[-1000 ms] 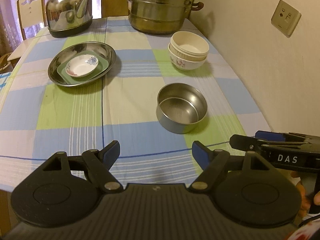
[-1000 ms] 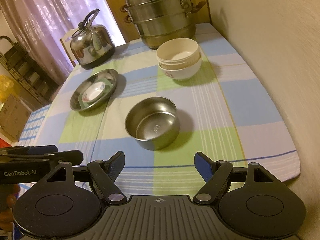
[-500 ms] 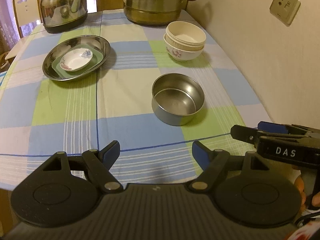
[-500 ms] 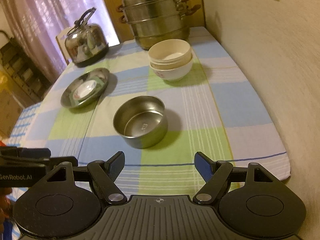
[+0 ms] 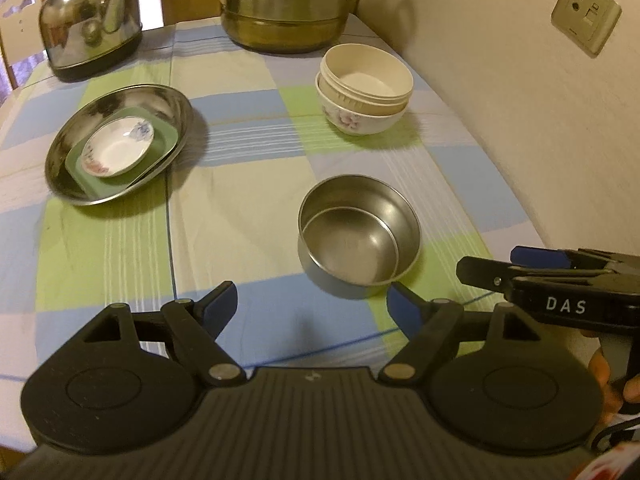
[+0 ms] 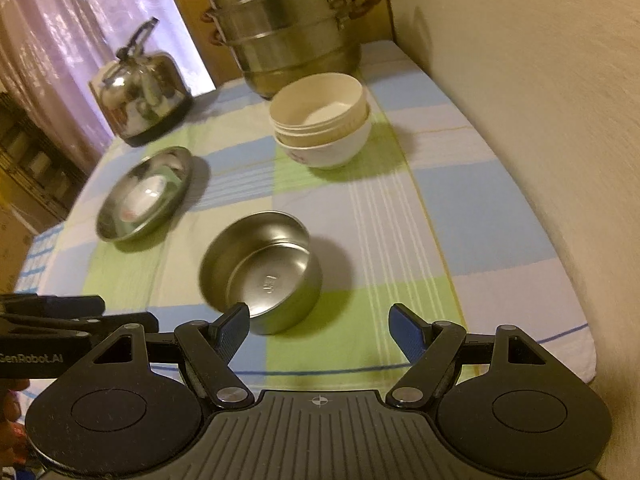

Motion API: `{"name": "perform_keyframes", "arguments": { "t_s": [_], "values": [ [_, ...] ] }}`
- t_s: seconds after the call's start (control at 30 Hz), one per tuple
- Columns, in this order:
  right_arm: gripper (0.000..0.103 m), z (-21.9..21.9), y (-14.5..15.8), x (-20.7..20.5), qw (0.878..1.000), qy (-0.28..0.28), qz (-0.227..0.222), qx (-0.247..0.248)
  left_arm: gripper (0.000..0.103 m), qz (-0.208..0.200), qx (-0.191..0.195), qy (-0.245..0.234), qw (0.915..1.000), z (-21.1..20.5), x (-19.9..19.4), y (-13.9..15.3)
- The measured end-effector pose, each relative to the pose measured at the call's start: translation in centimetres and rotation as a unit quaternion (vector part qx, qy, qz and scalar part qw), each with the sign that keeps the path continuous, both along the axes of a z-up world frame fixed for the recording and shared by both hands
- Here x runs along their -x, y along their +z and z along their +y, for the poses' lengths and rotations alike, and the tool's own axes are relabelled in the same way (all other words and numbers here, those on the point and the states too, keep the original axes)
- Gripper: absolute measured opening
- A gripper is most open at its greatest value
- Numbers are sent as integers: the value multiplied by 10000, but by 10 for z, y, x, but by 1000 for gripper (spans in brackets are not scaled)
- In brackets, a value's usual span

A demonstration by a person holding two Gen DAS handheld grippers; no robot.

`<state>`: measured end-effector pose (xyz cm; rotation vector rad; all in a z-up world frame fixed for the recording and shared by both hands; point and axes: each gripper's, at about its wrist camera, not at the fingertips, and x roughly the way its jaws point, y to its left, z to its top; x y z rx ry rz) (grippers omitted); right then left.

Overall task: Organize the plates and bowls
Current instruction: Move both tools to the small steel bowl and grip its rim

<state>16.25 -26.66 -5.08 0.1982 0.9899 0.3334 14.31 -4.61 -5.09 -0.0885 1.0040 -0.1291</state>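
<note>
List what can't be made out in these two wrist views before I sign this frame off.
- Steamer pot: lid cut off by the top edge in the left view.
- Kettle: handle top cut off in the left view.
- Stamp in the steel bowl: too blurred to read in the right view.
- Small dish in the steel plate: pattern lost to motion blur in the right view.
- Stacked bowls: count unclear, nested.

Cream textured wall (image 5: 500, 92) along the table's right side, beige socket plate (image 5: 586, 12) on it, checked blue, green and white tablecloth (image 5: 248, 184), pale purple curtains (image 6: 52, 40) glowing with daylight, white chair back (image 5: 18, 24), dim wooden shelving (image 6: 28, 164), warm yellowish light
</note>
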Motion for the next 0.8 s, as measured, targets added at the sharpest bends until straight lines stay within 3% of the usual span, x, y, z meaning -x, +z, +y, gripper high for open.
{"name": "perform_keyframes", "arguments": {
  "t_s": [0.2, 0.43, 0.6, 0.8],
  "values": [
    [76, 5, -11, -15, 9998, -38, 195, 25, 80, 330, 96, 50, 9994, 9, -22, -16],
    [76, 12, -20, -33, 9990, -171, 406, -112, 79, 319, 121, -45, 9994, 15, -41, -23],
    [76, 23, -26, -43, 9991, -153, 379, -128, 63, 274, 148, -169, 9994, 14, -57, -31],
    [55, 35, -40, -53, 9987, -177, 476, -55, 52, 215, 42, -309, 9993, 11, -73, -40]
  ]
}}
